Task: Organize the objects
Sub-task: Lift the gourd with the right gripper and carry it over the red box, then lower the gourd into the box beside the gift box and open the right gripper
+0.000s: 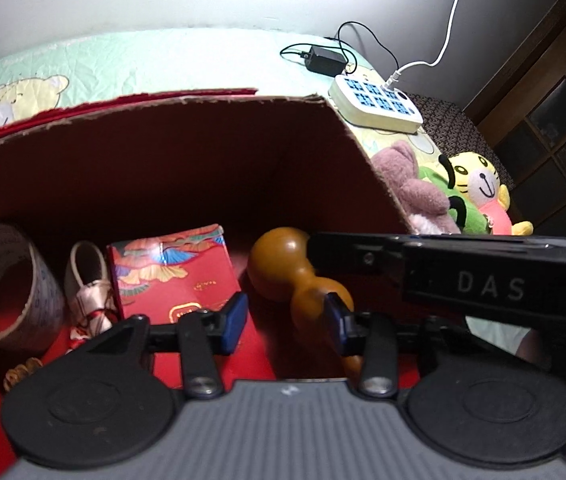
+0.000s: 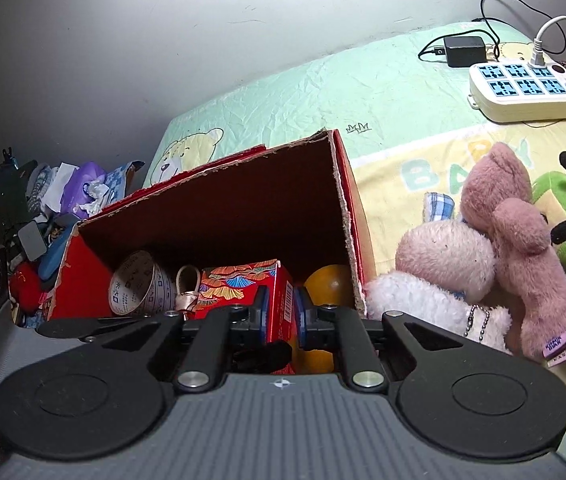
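The red box (image 2: 279, 304) stands in the carton (image 2: 339, 184), pinched across its narrow side by the right gripper (image 2: 281, 312). Likely light, stiff card: grip flat faces. Its long axis looks upright. The left gripper (image 1: 285, 322) gapes empty beside the gourd (image 1: 303, 276), which lies lengthwise toward the camera

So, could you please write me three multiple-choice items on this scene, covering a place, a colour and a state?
1. Where is the wooden gourd? A) inside the red cardboard box B) on the power strip C) among the plush toys
2. What colour is the charger brick? A) white B) black C) red
3. How is the left gripper? A) shut on the gourd B) shut on the tape C) open
Answers: 1 A, it lies on the box floor; 2 B, its casing is black; 3 C, its pads stand wide apart.
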The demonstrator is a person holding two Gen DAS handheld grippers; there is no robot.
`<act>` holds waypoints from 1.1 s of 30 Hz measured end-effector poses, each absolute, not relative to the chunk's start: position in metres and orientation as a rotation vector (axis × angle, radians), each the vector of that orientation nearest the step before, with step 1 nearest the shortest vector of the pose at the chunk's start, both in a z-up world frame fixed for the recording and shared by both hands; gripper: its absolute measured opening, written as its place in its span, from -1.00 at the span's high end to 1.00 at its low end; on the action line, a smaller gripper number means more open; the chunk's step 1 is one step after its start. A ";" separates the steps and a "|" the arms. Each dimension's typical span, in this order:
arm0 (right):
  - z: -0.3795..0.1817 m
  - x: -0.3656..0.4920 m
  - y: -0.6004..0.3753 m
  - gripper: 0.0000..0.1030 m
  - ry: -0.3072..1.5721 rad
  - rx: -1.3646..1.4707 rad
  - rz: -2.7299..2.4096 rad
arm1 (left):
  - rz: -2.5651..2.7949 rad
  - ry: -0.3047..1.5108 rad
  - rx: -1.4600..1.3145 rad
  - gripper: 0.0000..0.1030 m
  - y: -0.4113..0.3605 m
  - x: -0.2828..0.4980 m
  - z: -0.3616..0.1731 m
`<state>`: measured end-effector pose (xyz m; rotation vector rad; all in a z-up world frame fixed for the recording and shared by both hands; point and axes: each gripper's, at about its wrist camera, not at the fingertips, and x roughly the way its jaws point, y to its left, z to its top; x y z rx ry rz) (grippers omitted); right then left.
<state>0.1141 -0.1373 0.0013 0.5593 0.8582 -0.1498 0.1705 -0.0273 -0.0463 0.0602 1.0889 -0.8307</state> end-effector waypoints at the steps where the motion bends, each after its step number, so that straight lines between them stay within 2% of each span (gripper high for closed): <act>1: 0.003 0.113 -0.137 0.61 0.868 0.563 -0.150 | -0.818 1.089 0.079 0.20 -0.028 0.169 -0.046; 3: 0.006 0.110 -0.136 0.51 0.889 0.574 -0.134 | -0.788 1.080 0.121 0.16 -0.028 0.167 -0.046; 17: 0.007 0.121 -0.117 0.50 1.009 0.519 -0.192 | -0.650 0.985 0.197 0.15 0.015 0.147 -0.028; 19: 0.005 0.127 -0.112 0.46 1.017 0.472 -0.235 | -0.628 0.992 0.184 0.09 0.020 0.149 -0.029; 23: 0.005 0.134 -0.105 0.22 1.021 0.412 -0.240 | -0.580 0.990 0.190 -0.01 0.021 0.151 -0.031; 28: 0.006 0.141 -0.105 0.19 1.046 0.416 -0.228 | -0.555 0.980 0.183 -0.06 0.025 0.152 -0.032; 31: 0.004 0.144 -0.102 0.23 1.061 0.367 -0.250 | -0.545 0.988 0.160 -0.07 0.031 0.155 -0.032; 33: 0.002 0.149 -0.097 0.15 1.069 0.343 -0.245 | -0.540 0.997 0.140 -0.09 0.035 0.157 -0.033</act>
